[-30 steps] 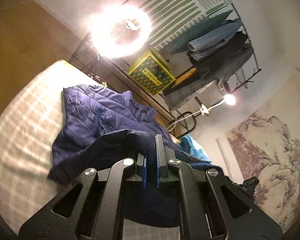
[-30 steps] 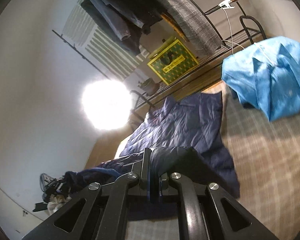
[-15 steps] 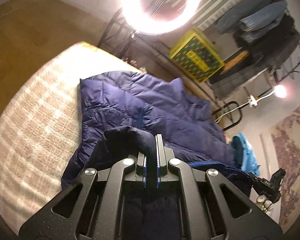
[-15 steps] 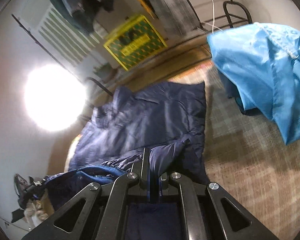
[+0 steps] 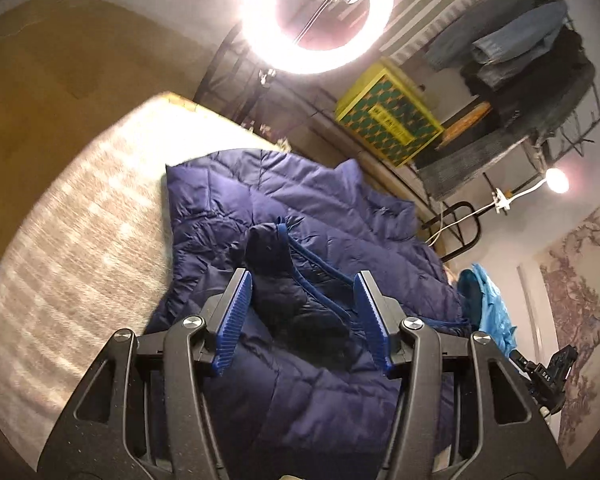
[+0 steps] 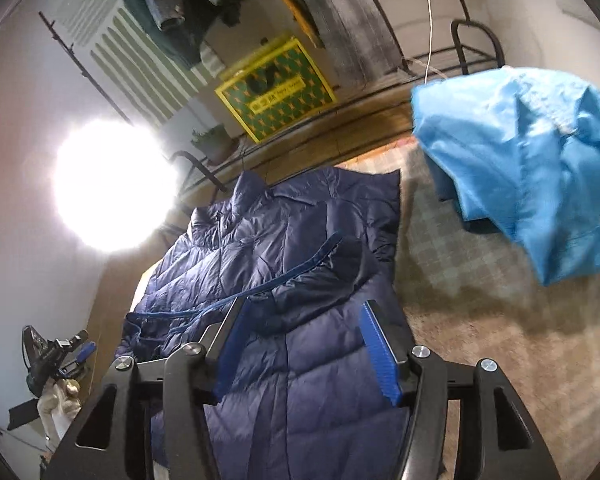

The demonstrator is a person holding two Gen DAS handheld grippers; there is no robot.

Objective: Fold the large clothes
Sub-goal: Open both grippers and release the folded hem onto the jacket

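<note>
A navy quilted down jacket [image 5: 300,216] lies spread on a beige checked bed cover [image 5: 80,216], with its near part folded up over the body. It also shows in the right wrist view [image 6: 284,240]. My left gripper [image 5: 302,284] is open, its blue pads either side of the folded corner, holding nothing. My right gripper [image 6: 304,312] is open above the jacket's other folded corner [image 6: 340,256], also empty.
A crumpled light blue garment [image 6: 532,184] lies on the bed to the jacket's right. A ring light [image 5: 318,12], a yellow patterned box [image 5: 388,120] and a rack of hanging clothes [image 5: 528,60] stand behind the bed. The bed cover [image 6: 500,340] is bare to the right.
Both grippers were shut on the jacket's edge and carried it forward over the body. Now both have opened and let the fabric drop onto the jacket.
</note>
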